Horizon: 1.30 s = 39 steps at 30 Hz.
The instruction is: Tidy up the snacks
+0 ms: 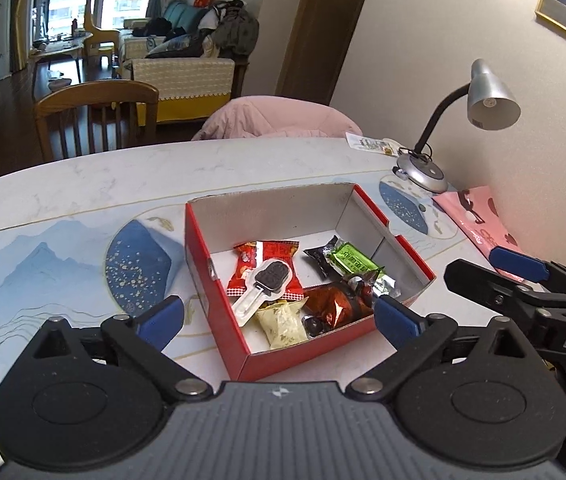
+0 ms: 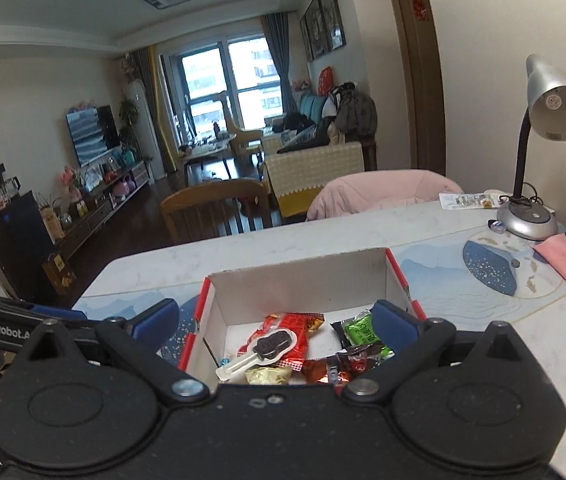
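A red cardboard box [image 1: 219, 300] with a white inside stands on the table. It holds several wrapped snacks: a red packet [image 1: 279, 254], a black ice-cream-shaped lollipop [image 1: 271, 278] on top of it, a green packet [image 1: 353, 260], a yellow packet [image 1: 283, 322] and a brown foil one [image 1: 333, 304]. My left gripper [image 1: 279, 322] is open and empty above the box's near end. My right gripper [image 2: 277, 320] is open and empty, also over the box [image 2: 199, 320]. It shows at the right edge of the left wrist view [image 1: 523, 276].
A silver desk lamp [image 1: 487, 96] stands at the table's far right by the wall. A pink bag [image 1: 479, 216] lies right of the box. A small packet [image 1: 371, 144] lies at the far edge. A wooden chair [image 1: 95, 116] and a pink-draped chair [image 1: 279, 118] stand behind the table.
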Available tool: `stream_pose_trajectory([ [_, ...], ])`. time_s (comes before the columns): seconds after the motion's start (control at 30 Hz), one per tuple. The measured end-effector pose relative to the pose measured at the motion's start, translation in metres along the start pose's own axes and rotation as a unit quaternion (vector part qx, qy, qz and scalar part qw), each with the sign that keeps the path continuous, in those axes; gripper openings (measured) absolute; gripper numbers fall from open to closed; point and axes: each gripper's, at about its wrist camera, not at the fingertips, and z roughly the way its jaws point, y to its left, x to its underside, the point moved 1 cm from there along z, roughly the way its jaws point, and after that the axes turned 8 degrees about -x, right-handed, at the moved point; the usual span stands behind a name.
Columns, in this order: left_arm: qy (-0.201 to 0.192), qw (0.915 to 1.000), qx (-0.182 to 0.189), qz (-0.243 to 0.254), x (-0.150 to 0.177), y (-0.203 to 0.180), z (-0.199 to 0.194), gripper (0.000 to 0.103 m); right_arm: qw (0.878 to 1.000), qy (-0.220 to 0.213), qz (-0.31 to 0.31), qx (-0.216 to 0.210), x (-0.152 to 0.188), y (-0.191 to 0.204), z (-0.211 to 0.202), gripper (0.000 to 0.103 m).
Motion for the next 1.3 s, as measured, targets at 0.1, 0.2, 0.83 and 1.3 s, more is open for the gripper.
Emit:
stream_pose_trajectory([
  [0.1,-0.009,0.9999,-0.009,0.007,0.004,-0.002,-0.007,0.102,1.0,-0.015,0.0,-0.004,0.006,0.007,-0.007,0.103],
  [0.2,-0.021,0.9997,-0.009,0.008,0.007,-0.004,-0.015,0.102,1.0,-0.022,-0.006,0.009,0.012,0.013,-0.01,0.103],
  [0.83,-0.022,0.9992,-0.028,-0.019,0.02,-0.004,-0.021,0.102,0.999,-0.023,0.014,0.03,0.019,0.008,-0.014,0.103],
  [1.3,-0.027,0.9992,-0.028,-0.006,0.022,-0.011,-0.022,0.102,0.999,-0.021,0.016,0.038,0.021,0.009,-0.013,0.103],
])
